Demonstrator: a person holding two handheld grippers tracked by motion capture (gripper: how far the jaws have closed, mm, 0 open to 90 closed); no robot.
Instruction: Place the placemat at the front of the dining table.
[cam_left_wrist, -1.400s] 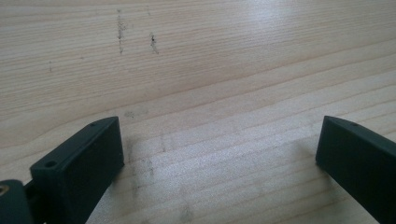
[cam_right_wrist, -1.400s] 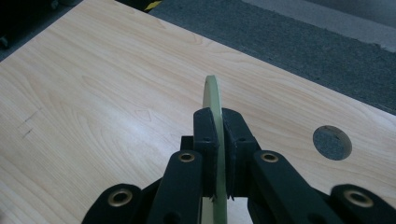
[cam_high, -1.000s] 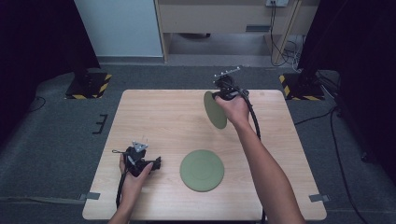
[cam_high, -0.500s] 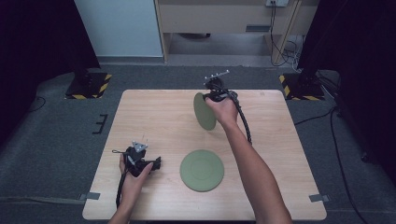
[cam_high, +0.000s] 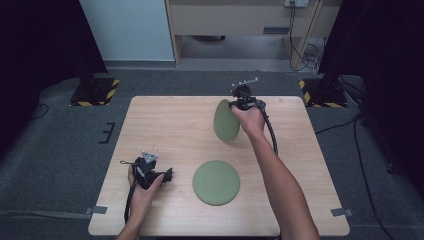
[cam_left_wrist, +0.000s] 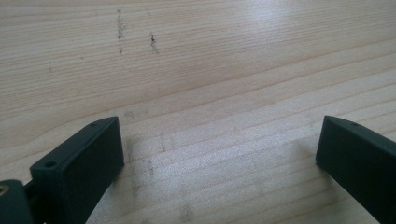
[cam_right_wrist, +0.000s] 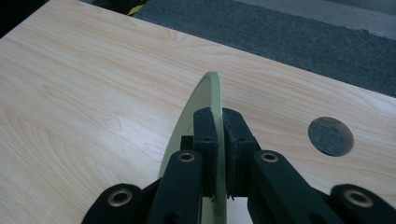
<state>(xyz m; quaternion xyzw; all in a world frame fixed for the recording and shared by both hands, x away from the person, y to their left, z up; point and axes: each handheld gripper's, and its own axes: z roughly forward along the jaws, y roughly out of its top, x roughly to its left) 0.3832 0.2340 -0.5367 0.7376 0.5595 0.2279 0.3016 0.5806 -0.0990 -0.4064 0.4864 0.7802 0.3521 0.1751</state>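
Two round green plates are on show. One plate (cam_high: 216, 182) lies flat on the wooden table (cam_high: 165, 125), near its front middle. The other plate (cam_high: 226, 120) is held on edge above the table's far middle, tilted, by my right gripper (cam_high: 235, 111). Seen along the right gripper's own jaws, my right gripper (cam_right_wrist: 220, 122) is shut on the rim of this plate (cam_right_wrist: 201, 100). My left gripper (cam_high: 169, 175) rests at the front left of the table, to the left of the flat plate. Its jaws stand wide apart over bare wood in the left gripper view, with nothing between its fingers (cam_left_wrist: 93, 154).
A round cable hole (cam_right_wrist: 330, 136) is cut in the tabletop beyond the held plate. Grey carpet (cam_high: 60, 145) surrounds the table. Yellow-and-black striped stand bases (cam_high: 95, 90) sit at the far left and far right. A cable (cam_high: 272, 135) trails from the right gripper along the forearm.
The right hand has carried the upright plate leftward and lower over the far part of the table. The left hand and the flat plate have stayed put.
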